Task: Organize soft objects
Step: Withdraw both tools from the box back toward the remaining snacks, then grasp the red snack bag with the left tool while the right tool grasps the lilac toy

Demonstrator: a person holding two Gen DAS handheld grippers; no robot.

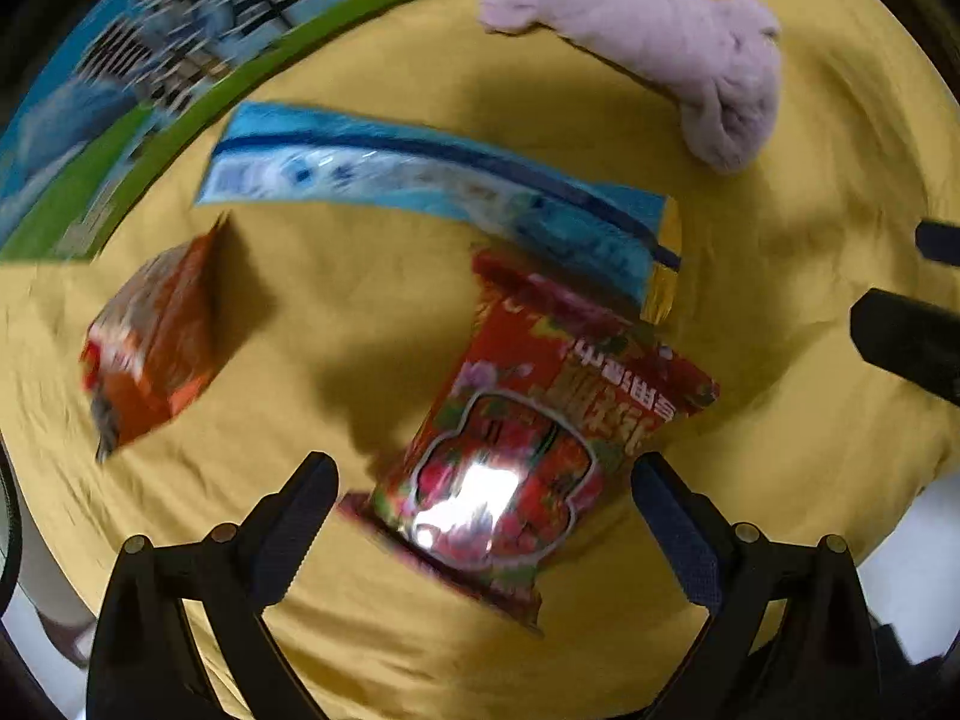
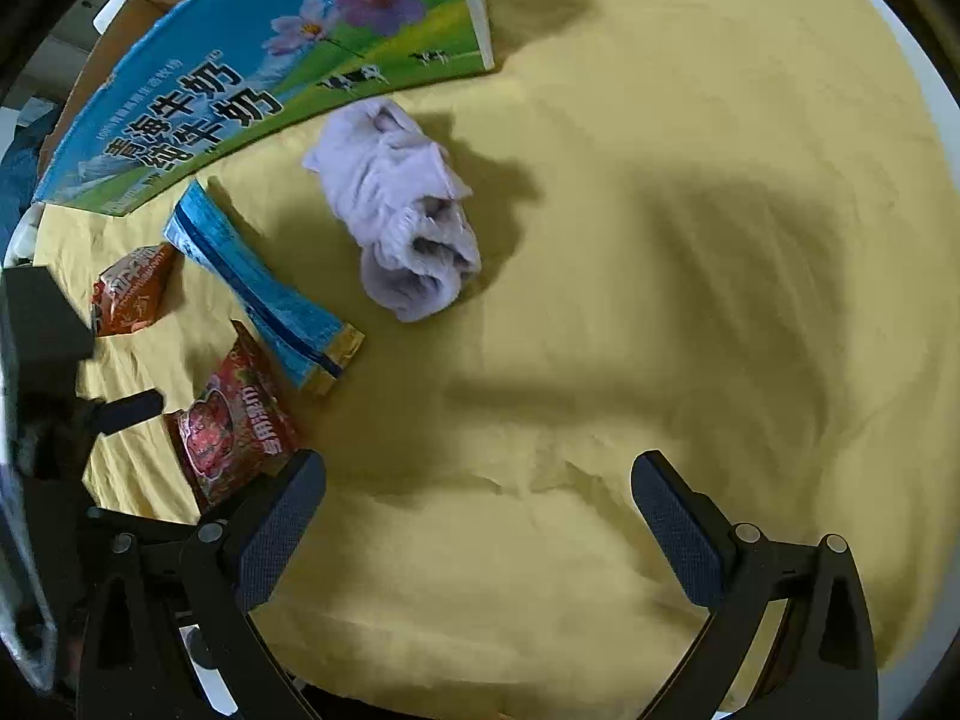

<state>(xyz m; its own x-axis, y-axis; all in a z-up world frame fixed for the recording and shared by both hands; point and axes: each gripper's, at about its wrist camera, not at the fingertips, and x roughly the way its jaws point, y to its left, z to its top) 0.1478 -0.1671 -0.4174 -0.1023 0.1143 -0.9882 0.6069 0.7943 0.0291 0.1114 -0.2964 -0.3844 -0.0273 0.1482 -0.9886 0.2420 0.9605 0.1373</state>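
Our left gripper [image 1: 483, 480] is spread wide, pointing down over the red snack pack [image 1: 528, 444] on the yellow cloth [image 1: 360, 312]; pads not touching it. We judge it light, crinkly, slippery foil, so pinch across its puffy middle. Right gripper [image 2: 480, 480] spread, empty. Lilac sock bundle [image 2: 402, 222] nearby looks soft and squashy.

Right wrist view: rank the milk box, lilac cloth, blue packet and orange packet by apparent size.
1. Milk box
2. Lilac cloth and blue packet look alike; unranked
3. Orange packet
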